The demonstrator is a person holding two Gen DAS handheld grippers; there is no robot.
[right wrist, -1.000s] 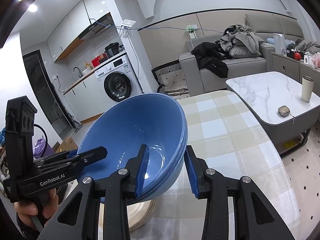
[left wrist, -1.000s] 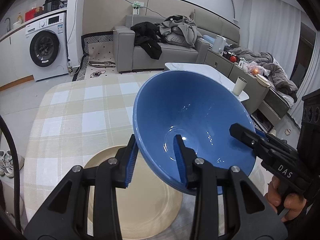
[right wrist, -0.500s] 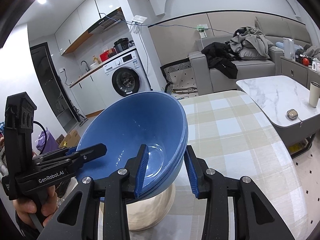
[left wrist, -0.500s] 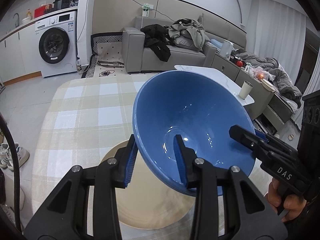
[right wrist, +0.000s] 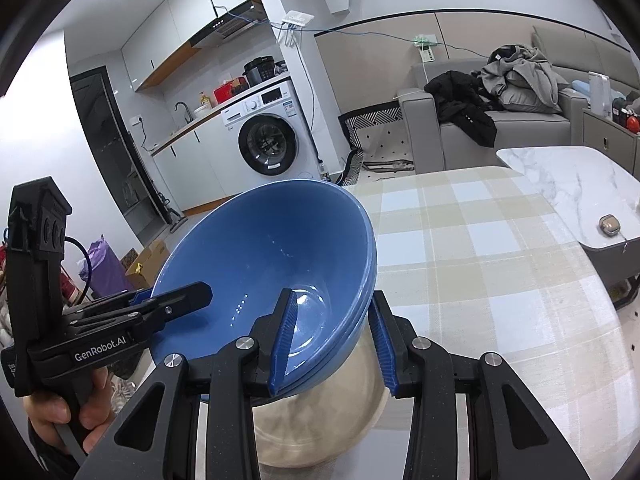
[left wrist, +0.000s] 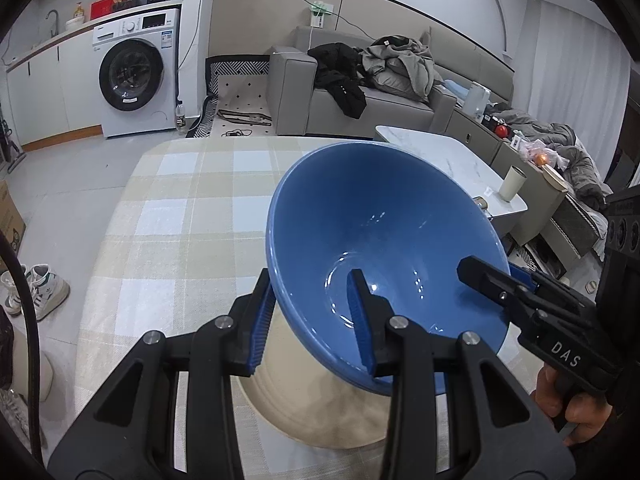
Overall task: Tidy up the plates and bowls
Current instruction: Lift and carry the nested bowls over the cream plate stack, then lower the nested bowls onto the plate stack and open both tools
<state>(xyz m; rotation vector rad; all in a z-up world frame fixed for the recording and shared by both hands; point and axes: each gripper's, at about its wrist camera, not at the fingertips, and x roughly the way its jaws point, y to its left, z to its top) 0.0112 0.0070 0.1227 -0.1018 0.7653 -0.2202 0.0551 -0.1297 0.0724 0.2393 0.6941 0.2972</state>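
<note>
Carrying works best kept level: the left tool (left wrist: pixel 312 320) is clamped on the near rim of the blue bowls (left wrist: pixel 380 240), the right tool (right wrist: pixel 332 340) on the opposite rim, held over the beige plate (left wrist: pixel 320 408) on the counter (left wrist: pixel 180 216); lower both together, centred.

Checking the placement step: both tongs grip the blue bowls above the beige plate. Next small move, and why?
Probably lower them straight down onto the beige plate. The blue bowls hang tilted over it, the left tongs and right tongs clamping opposite rims, so level out before letting go.
</note>
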